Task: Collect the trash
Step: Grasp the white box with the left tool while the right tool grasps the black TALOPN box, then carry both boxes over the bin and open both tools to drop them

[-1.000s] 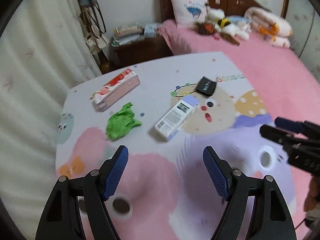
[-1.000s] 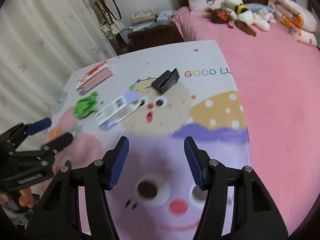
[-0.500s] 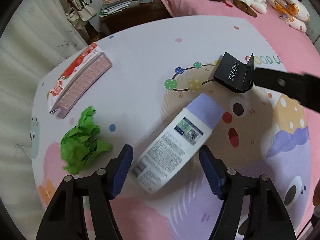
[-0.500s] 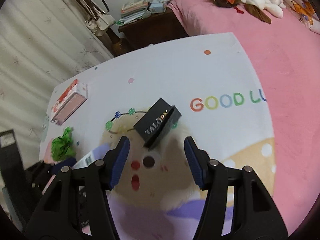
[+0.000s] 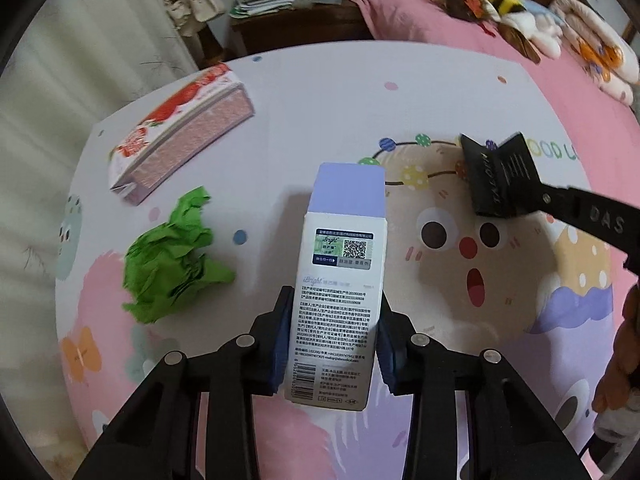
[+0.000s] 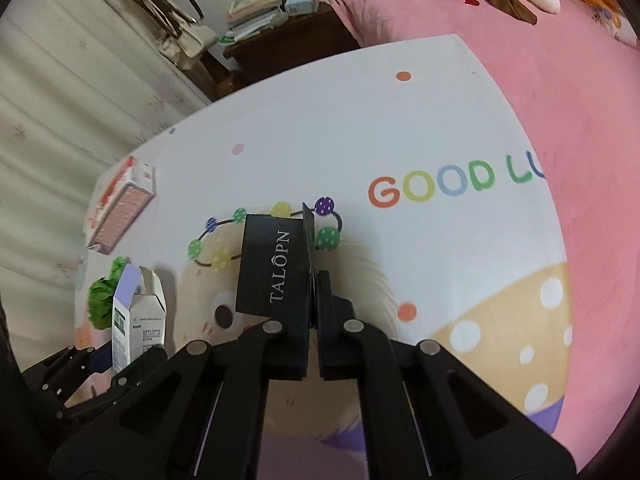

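Observation:
My left gripper [image 5: 334,312] is shut on the lower half of a white carton with a lilac top [image 5: 342,248], which points away from me above the cartoon mat [image 5: 320,100]. A crumpled green paper [image 5: 172,264] lies on the mat just left of it. Further left and back lies a pink strawberry-print box [image 5: 180,132]. My right gripper [image 6: 314,284] is shut on the open flap of a black box marked TALOPN [image 6: 272,268]. The left wrist view shows the same black box [image 5: 498,176] at the right, with a right gripper finger [image 5: 580,212] on it.
The mat covers a pink bed [image 6: 560,80] with stuffed toys [image 5: 516,12] at its head. A dark nightstand [image 5: 288,28] stacked with books stands behind the mat. A pale curtain [image 6: 60,100] hangs on the left. A person's hand [image 5: 628,340] shows at the right edge.
Both grippers were open half a second ago. The left has shut on the white carton and turned it straight; the right has shut on the black box's flap.

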Demonstrator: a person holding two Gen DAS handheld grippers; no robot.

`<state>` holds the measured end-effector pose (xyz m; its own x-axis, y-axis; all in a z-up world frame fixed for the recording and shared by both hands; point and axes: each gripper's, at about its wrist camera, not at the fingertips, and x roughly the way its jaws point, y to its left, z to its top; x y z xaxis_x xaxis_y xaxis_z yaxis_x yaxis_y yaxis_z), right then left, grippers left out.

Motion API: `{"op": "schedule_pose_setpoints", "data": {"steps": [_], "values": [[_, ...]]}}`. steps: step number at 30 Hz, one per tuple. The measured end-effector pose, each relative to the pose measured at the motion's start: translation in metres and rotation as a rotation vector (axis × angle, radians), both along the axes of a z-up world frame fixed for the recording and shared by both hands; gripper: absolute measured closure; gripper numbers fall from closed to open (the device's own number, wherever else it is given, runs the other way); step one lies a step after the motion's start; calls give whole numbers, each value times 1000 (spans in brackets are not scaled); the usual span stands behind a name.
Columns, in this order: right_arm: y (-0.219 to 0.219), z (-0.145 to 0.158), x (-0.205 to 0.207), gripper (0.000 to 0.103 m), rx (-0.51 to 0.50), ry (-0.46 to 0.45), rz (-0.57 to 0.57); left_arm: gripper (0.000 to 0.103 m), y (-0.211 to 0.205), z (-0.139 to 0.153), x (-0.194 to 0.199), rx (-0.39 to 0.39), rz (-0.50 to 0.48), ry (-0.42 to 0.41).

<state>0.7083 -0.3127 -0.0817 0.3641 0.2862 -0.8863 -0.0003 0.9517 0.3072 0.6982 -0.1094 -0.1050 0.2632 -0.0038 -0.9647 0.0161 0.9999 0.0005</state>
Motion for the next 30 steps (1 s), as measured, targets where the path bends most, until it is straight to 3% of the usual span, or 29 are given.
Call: {"op": "schedule_pose_setpoints", "data": {"steps": [7,12,21,30], "values": [[0,26,-47,102,57,-40,16,67,6,35,-32,-13,28,-57],[8,45,-94,102,73,-57,49,67,18,63,-76,-32,30,-97],[30,84,-211,102,70,-106,69,67,60,112,-199,-59,13,-160],[83,113,-343,102,38,-138,38,67,122,146,-332,-121,-23,-213]]}}
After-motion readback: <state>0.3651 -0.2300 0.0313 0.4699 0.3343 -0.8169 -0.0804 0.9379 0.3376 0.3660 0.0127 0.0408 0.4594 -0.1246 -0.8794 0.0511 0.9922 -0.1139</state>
